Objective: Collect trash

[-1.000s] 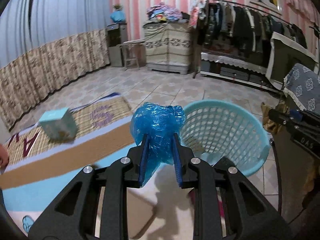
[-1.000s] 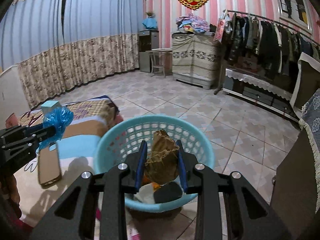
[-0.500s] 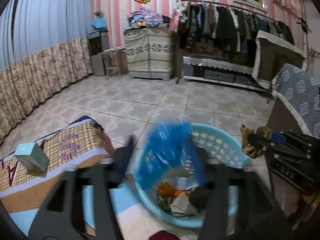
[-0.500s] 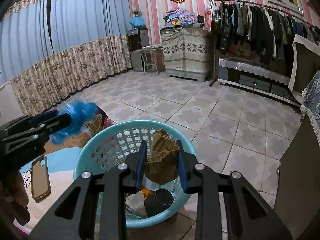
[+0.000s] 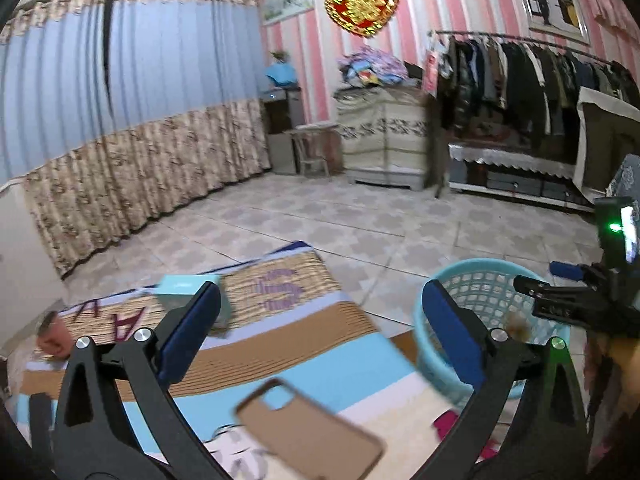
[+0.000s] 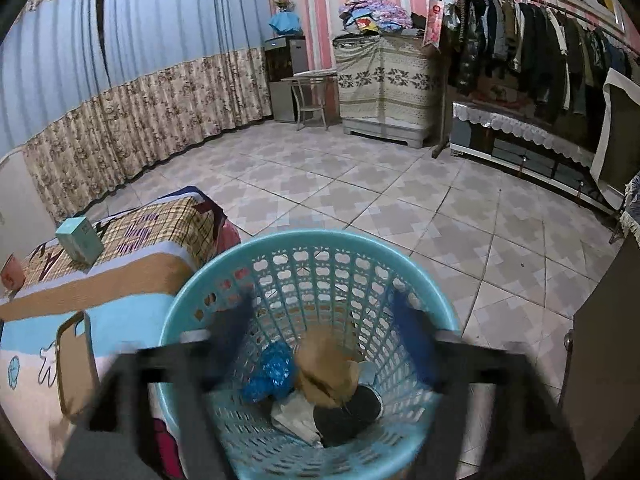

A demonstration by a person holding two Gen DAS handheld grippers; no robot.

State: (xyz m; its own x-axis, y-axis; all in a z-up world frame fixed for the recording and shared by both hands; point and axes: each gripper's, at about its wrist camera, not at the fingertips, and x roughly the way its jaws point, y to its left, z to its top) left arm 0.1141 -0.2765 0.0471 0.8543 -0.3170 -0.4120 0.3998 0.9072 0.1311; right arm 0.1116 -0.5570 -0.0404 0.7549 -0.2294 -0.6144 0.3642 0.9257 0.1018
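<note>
The left hand-held gripper point(image 5: 320, 312) stood released, its jaws having just swung wide with nothing between them, above a striped, cartoon-printed cover point(image 5: 320, 364) on what seemed to be a low bed. The right hand-held gripper point(image 6: 320, 332), blurred in its own view, had also just been opening and hung spread over the mouth of the turquoise lattice basket point(image 6: 224, 280), clear of the trash below.

Inside the basket lay the crumpled blue plastic bag point(image 6: 268, 376) at the left, with no clear long axis, touching a brown crumpled paper wad point(image 6: 324, 368) that stood roughly upright at the centre. Beside them sat a dark round lid-like piece point(image 6: 348, 412) and some pale paper point(image 6: 292, 416).

Left of the basket, a tan phone case point(image 5: 308, 436) lay flat on the cover, camera cut-out toward the far side and its long axis running near to far in the right wrist view. Farther left stood a small pale-teal box point(image 6: 78, 240), whose print was too small to read. Large letters "A" and "S" showed on the plaid band. A red-and-gold heart ornament point(image 5: 362, 2) hung on the far striped wall.
</note>
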